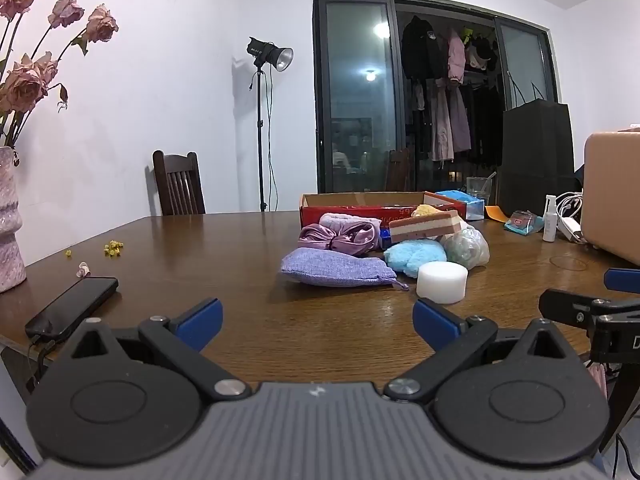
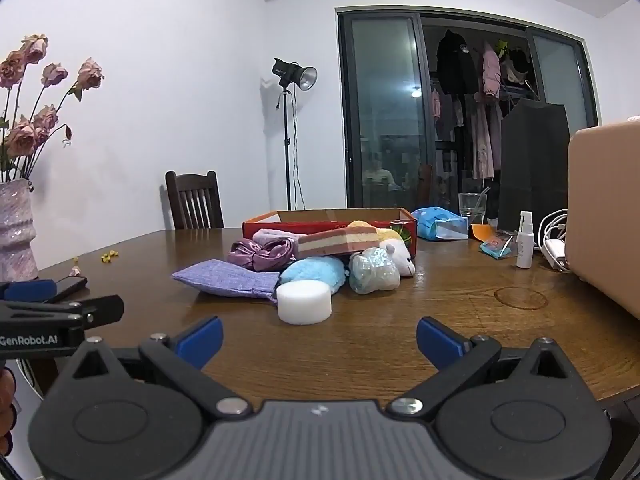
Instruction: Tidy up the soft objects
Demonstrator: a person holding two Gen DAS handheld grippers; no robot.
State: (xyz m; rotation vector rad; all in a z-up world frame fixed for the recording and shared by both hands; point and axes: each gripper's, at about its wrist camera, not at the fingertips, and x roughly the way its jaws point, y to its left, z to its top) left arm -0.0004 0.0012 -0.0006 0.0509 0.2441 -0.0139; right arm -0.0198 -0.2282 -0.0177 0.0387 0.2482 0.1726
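A pile of soft things lies mid-table before a red cardboard box [image 1: 360,210] [image 2: 280,224]: a lilac cloth pouch [image 1: 334,268] [image 2: 224,280], a purple satin scrunchie [image 1: 340,238] [image 2: 264,254], a striped sponge [image 1: 424,228] [image 2: 338,242], a light blue plush [image 1: 416,256] [image 2: 314,272], a bagged soft item [image 1: 468,246] [image 2: 374,270], a white plush toy [image 2: 402,258] and a white foam cylinder [image 1: 442,282] [image 2: 305,302]. My left gripper [image 1: 318,324] is open and empty, short of the pile. My right gripper [image 2: 320,342] is open and empty, just short of the cylinder.
A black phone [image 1: 74,306] lies at the table's left edge beside a vase of dried roses [image 1: 10,220]. A tan case [image 2: 604,208], spray bottle [image 2: 525,240], cables, glass [image 2: 472,204] and blue packet [image 2: 440,224] stand at the right. A chair [image 2: 196,200] is behind.
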